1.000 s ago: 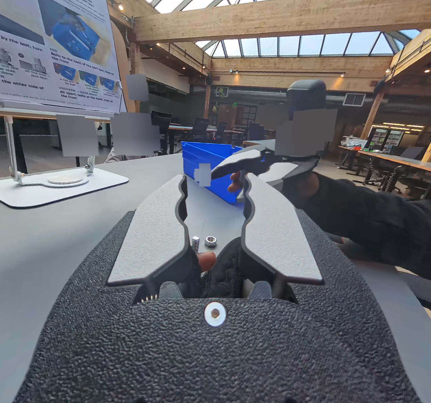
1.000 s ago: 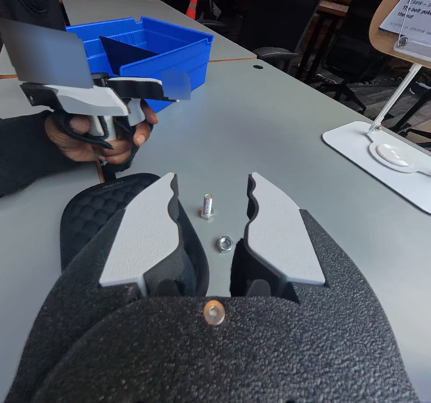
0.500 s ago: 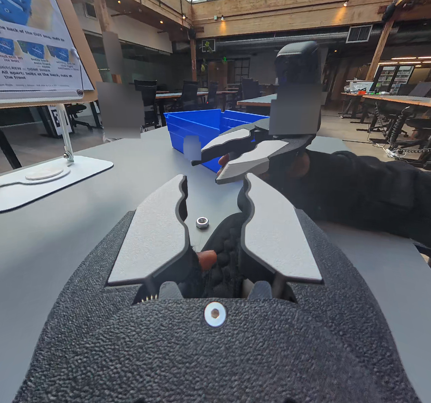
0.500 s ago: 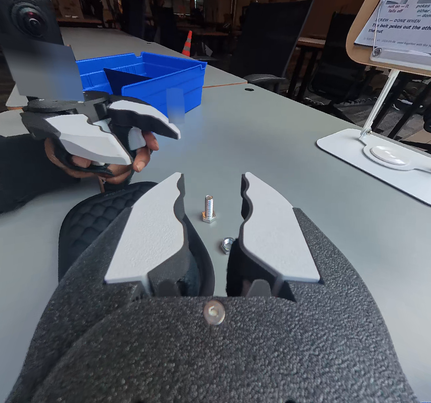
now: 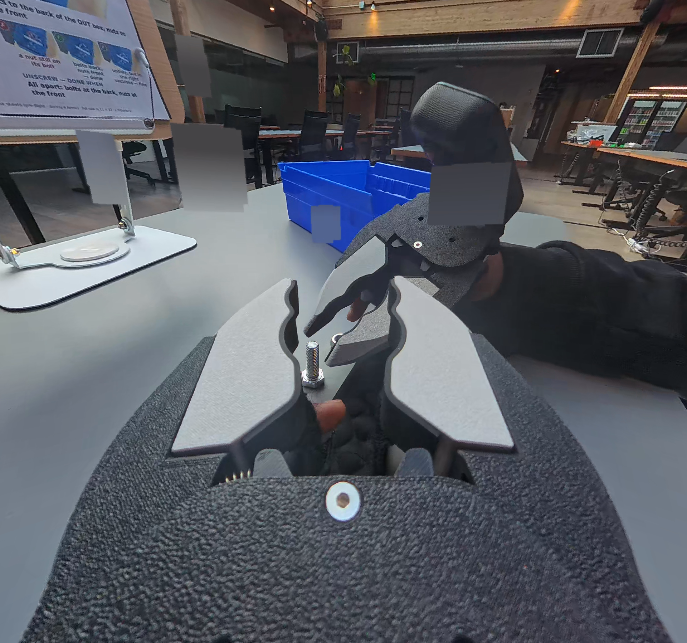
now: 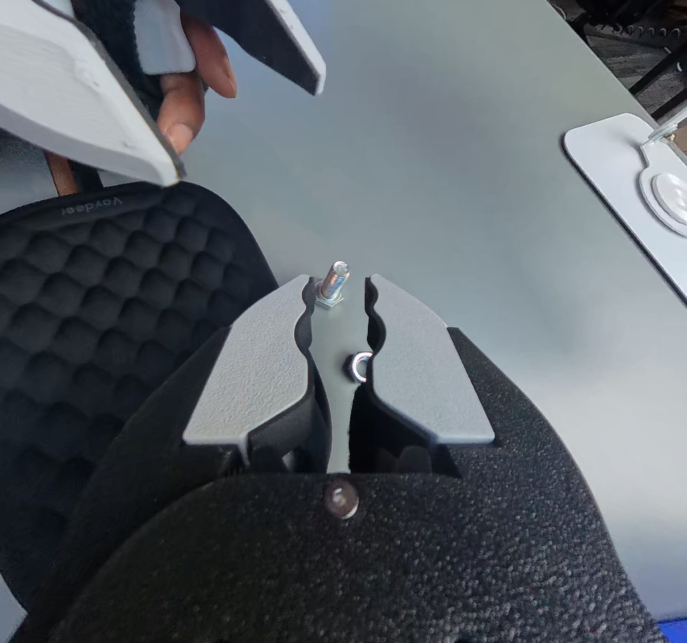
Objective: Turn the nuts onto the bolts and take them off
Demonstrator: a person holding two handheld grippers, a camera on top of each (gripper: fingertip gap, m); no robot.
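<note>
A silver bolt (image 5: 312, 365) stands on its head on the grey table (image 5: 167, 327), between my left gripper's (image 5: 344, 287) open fingers and close to the left one. My right gripper (image 5: 316, 346) points down just beyond the bolt and half hides a silver nut (image 5: 336, 338). In the right wrist view the nut (image 6: 357, 365) lies flat between my right gripper's (image 6: 339, 279) narrowly open fingers, against the right pad. The bolt (image 6: 331, 287) stands at the left fingertip. My left gripper (image 6: 245, 134) hangs open at the upper left.
A blue bin (image 5: 334, 194) stands at the back of the table. A white stand base (image 5: 93, 257) with an instruction board (image 5: 67, 30) is at the left, and shows at the right in the right wrist view (image 6: 632, 197). A black quilted pad (image 6: 93, 309) lies beside the bolt. Left tips to right tips: about 9 centimeters.
My right gripper has tilted down and come low over the nut, its fingers closer together. My left gripper has moved in so that the bolt stands between its fingers.
</note>
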